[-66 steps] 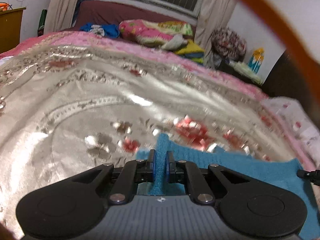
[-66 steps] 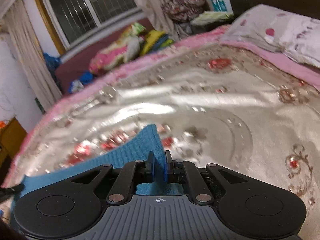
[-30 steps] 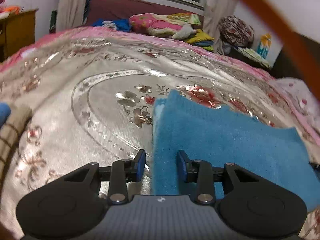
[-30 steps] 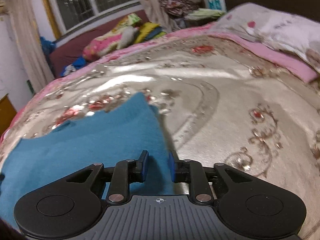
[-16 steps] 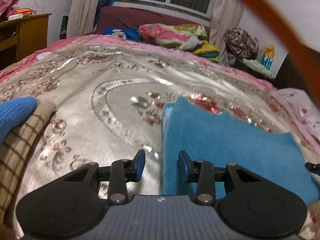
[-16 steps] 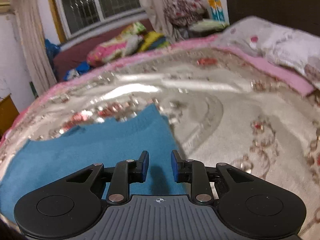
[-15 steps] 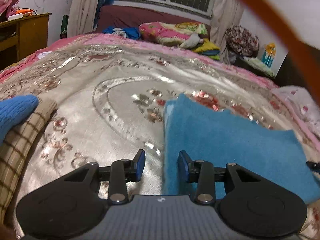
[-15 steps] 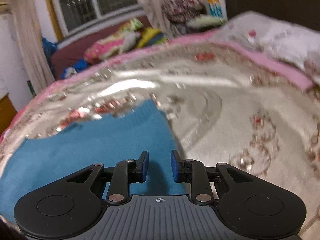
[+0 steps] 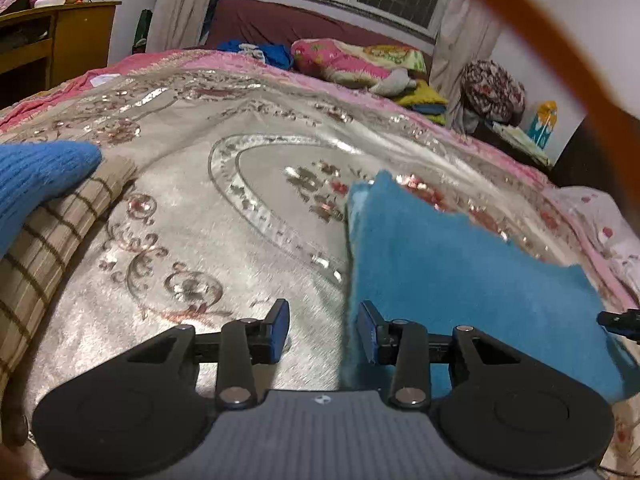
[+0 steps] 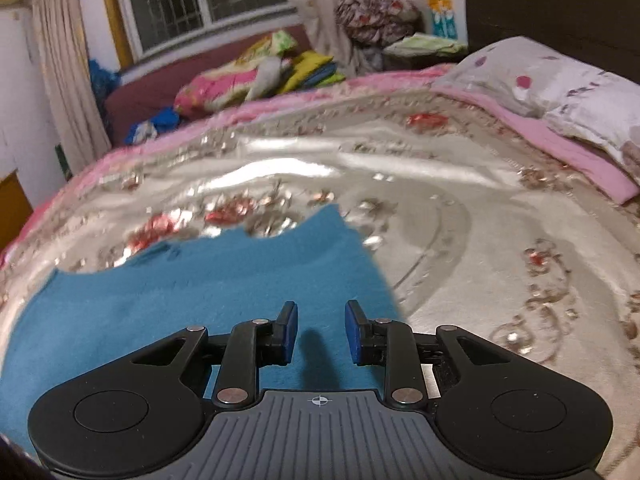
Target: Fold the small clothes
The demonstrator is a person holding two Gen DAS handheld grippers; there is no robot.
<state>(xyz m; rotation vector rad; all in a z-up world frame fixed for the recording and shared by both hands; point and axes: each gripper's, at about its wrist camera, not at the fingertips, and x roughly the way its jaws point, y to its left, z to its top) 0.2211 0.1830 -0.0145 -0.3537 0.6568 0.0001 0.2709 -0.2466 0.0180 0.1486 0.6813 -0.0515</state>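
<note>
Blue garment (image 9: pixel 460 264) — one piece, teal knit, lying flat on the silver floral bedspread (image 9: pixel 224 216), folded so that a paler layer shows along its left edge in the left wrist view. Its far edge carries one curved notch. In the right wrist view the same garment (image 10: pixel 192 292) spreads from the lower left to the middle of the frame.

Grippers — two.
Left gripper (image 9: pixel 323 330): tilted down toward the bed, jaws apart and empty; the garment's left edge runs just inside the right-hand pad, bare bedspread under the left-hand one. No pad presses the cloth.
Right gripper (image 10: pixel 320 330): tilted down likewise, jaws apart with nothing between them, hovering over the garment's near right corner; its jaws have just been opening. One dark fingertip of this gripper (image 9: pixel 618 322) shows at the right edge of the left wrist view, beside the garment's right side.

Other clothes — one beige checked piece (image 9: pixel 48 248) at the left edge of the bedspread, with one bright blue knit piece (image 9: pixel 36 176) on top of it; both well apart from the garment.

Bedding — one pale patterned pillow (image 10: pixel 560 80) at the right side of the bed, on a pink sheet (image 10: pixel 560 140).
</note>
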